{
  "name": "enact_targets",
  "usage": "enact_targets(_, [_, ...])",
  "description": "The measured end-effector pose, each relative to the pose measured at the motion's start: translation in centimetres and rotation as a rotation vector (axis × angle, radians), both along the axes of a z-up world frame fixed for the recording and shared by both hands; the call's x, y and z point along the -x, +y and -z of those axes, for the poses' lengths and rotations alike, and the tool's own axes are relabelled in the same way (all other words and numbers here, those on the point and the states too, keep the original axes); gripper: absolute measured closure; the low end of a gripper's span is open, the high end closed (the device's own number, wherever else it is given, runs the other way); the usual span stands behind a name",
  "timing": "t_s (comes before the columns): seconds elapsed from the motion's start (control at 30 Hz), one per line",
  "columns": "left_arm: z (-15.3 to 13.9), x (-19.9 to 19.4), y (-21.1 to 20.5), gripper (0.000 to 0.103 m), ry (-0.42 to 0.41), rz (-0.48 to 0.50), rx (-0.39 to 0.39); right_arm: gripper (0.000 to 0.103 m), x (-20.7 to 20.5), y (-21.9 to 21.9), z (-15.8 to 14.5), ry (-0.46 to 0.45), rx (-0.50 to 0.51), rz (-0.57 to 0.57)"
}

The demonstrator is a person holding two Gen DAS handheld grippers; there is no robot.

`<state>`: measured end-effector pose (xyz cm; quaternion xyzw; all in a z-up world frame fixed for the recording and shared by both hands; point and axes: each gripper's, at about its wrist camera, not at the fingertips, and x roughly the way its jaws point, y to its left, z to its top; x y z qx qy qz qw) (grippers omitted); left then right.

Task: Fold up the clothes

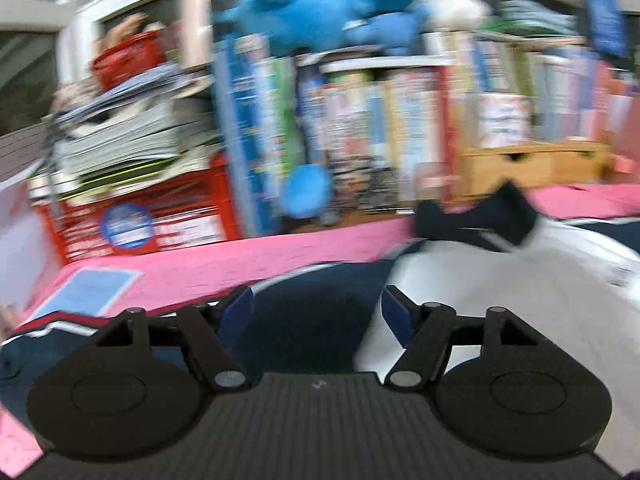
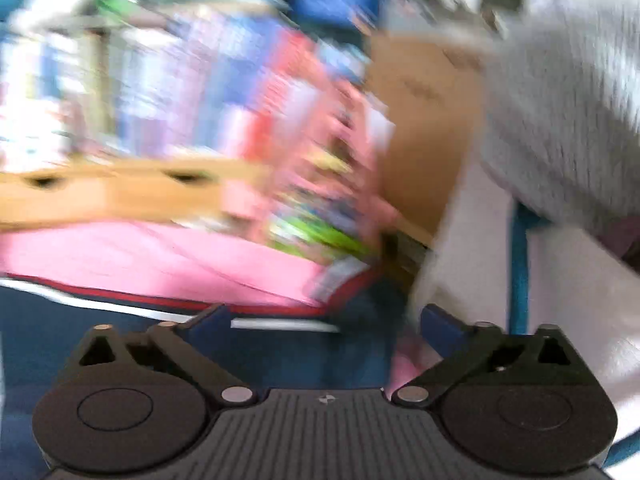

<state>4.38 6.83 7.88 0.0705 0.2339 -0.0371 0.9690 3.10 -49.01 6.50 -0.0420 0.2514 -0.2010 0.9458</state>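
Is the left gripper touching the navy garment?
Cannot tell: in the left wrist view the left gripper stands open over the navy garment, blur hiding any gap.

Left gripper and right gripper both apparently gape empty, angled downward.

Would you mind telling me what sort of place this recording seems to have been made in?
Most likely a home, perhaps a child's room or study corner. A pink cloth covers the work surface, packed upright books line the shelf behind it, and a blue plush toy sits on top. The navy garment lies on the cloth.
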Motion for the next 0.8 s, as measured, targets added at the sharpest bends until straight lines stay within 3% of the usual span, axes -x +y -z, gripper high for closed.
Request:
enact_targets(0.07, [0.4, 0.4, -1.4, 0.024, -0.004, 0.054, -0.007, 0.000, 1.7, 3.9, -0.5, -0.022, -0.047, -0.166])
enact_targets(0.17, [2.4, -0.4, -3.4, 0.024, 0.035, 0.050, -0.079, 0.001, 3.6, 10.1, 0.0, -0.035, -0.166, -0.374])
enact_targets(0.27, [5.7, -2.1, -3.5, 0.025, 0.153, -0.031, -0.197, 0.001, 4.1, 16.0, 1.2, 0.006, -0.261, -0.538])
enact_targets(0.37, [6.5, -1.3, -0.9, 0.021, 0.123, -0.103, -0.224, 0.001, 3.2, 20.3, 2.3, 0.062, -0.267, -0.644])
enact_targets(0.5, [6.5, -0.1, 2.2, 0.014, 0.115, -0.136, -0.250, 0.001, 1.0, 24.4, 4.9, 0.165, -0.236, -0.648])
enact_targets(0.6, [6.1, 0.1, 3.9, 0.009, 0.138, -0.143, -0.202, 0.000, -1.1, 26.1, 7.2, 0.228, -0.188, -0.605])
enact_targets(0.7, [5.3, 1.0, 5.3, 0.012, 0.156, -0.156, -0.076, 0.000, -3.2, 26.7, 7.2, 0.215, -0.202, -0.564])
enact_targets(0.8, [3.4, 2.9, 7.8, 0.012, 0.080, -0.207, 0.016, 0.000, -4.1, 27.2, 7.3, 0.199, -0.201, -0.544])
